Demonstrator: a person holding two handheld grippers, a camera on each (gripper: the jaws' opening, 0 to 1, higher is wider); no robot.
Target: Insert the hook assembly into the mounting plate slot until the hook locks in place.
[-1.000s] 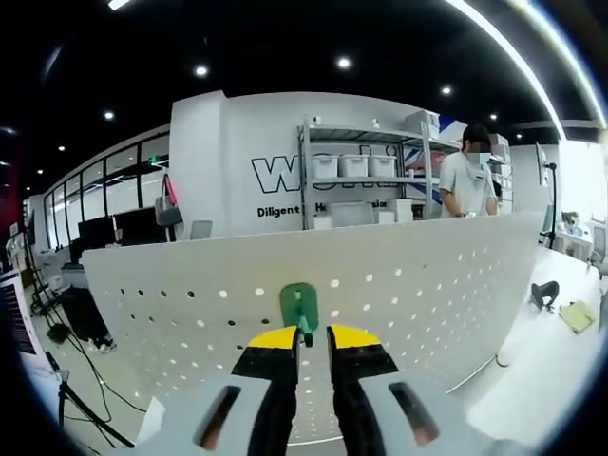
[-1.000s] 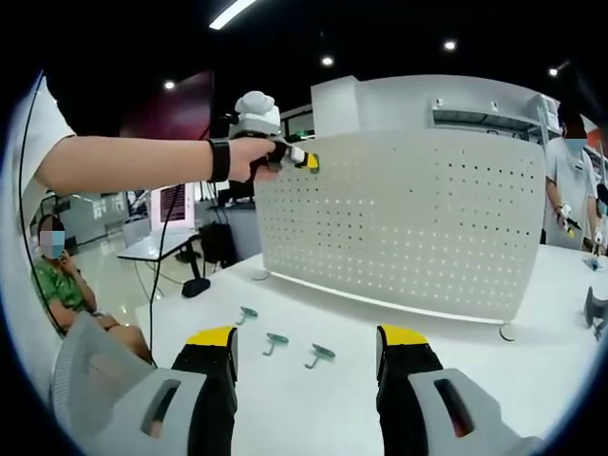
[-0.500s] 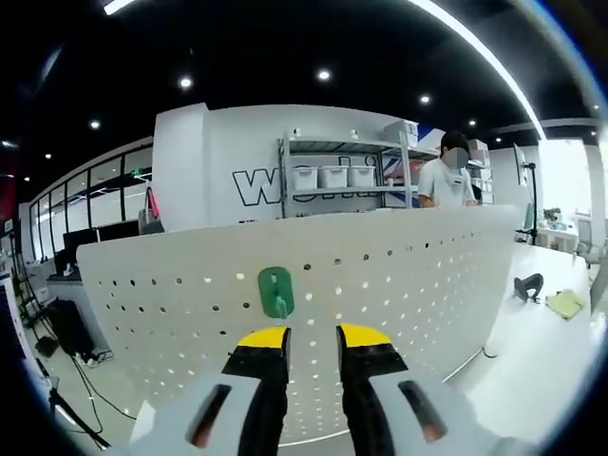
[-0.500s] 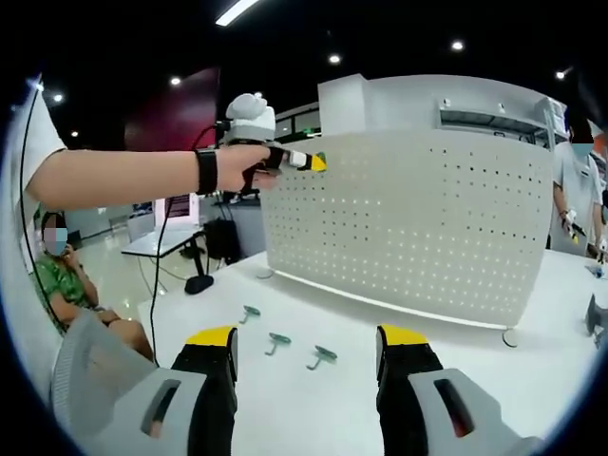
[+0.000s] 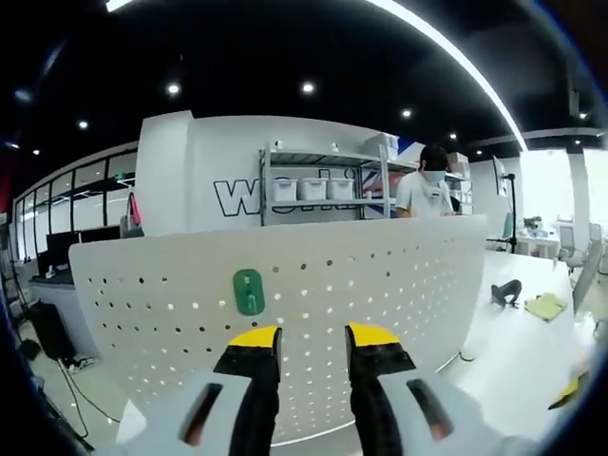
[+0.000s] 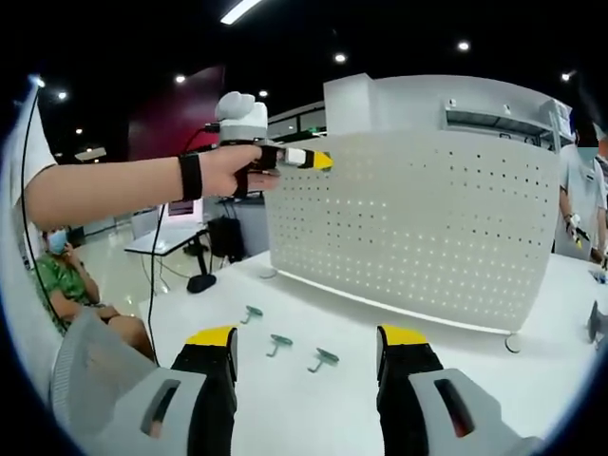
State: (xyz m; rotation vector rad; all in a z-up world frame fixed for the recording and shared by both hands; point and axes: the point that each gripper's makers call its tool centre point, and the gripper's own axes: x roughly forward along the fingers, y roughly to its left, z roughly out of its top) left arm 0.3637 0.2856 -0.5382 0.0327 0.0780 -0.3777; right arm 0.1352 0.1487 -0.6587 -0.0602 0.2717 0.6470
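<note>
Jaws of the right gripper stand wide apart and empty, hanging low over the white table. Just beyond their tips, three spare green hooks lie loose in a row on the table, so this hand is the nearer one to the next hook. Farther off stands the upright pegboard, and near its top left corner, in the right gripper view, the left gripper is held out level.

Looking along the left gripper, its jaws are narrowly parted and hold nothing. Ahead and a little left of them, one green hook hangs on the pegboard, its long axis upright.

A second ago that hook sat between these jaws; now it is free and the gripper has drawn back.
</note>
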